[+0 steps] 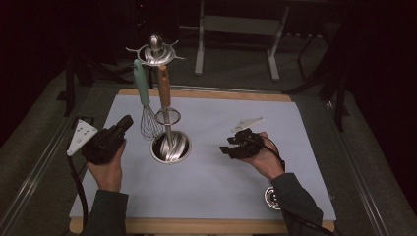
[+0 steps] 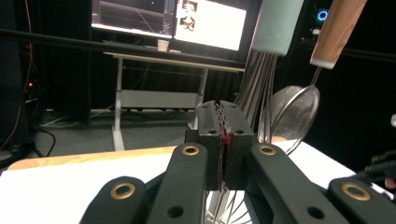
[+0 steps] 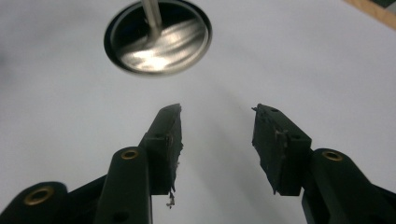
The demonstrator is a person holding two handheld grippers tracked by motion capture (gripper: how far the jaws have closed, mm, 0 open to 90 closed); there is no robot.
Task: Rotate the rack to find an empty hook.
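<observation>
- Utensils hung from a steel rack [image 1: 156,51] standing in the middle of the high view: a whisk [image 1: 147,115] with a mint-green handle and a small mesh strainer [image 1: 167,116] with a wooden handle, side by side, the whisk on the left.
- The rack's thin pole ran down to a round shiny base [image 1: 170,146] resting on the white mat [image 1: 211,172] that covered the bench [image 1: 196,226].
- The left hand-held gripper [image 1: 127,122] sat left of centre in the high view, its tip just beside the whisk's wire loops; whether it touched them I could not tell.
- In the left gripper view its jaws were pressed together with nothing between them, and the whisk wires [image 2: 254,88] and the strainer's mesh [image 2: 292,114] rose close behind them, upper right of that frame.
- The right hand-held gripper [image 1: 229,147] was right of centre in the high view, well apart from the rack, pointing left toward the base.
- In the right gripper view its jaws stood wide apart and empty over the bare mat [image 3: 303,60], with the base [image 3: 159,37] at the upper left of that frame.
- A small round object [image 1: 272,195] lay on the mat beside the right sleeve, too small to make out.
</observation>
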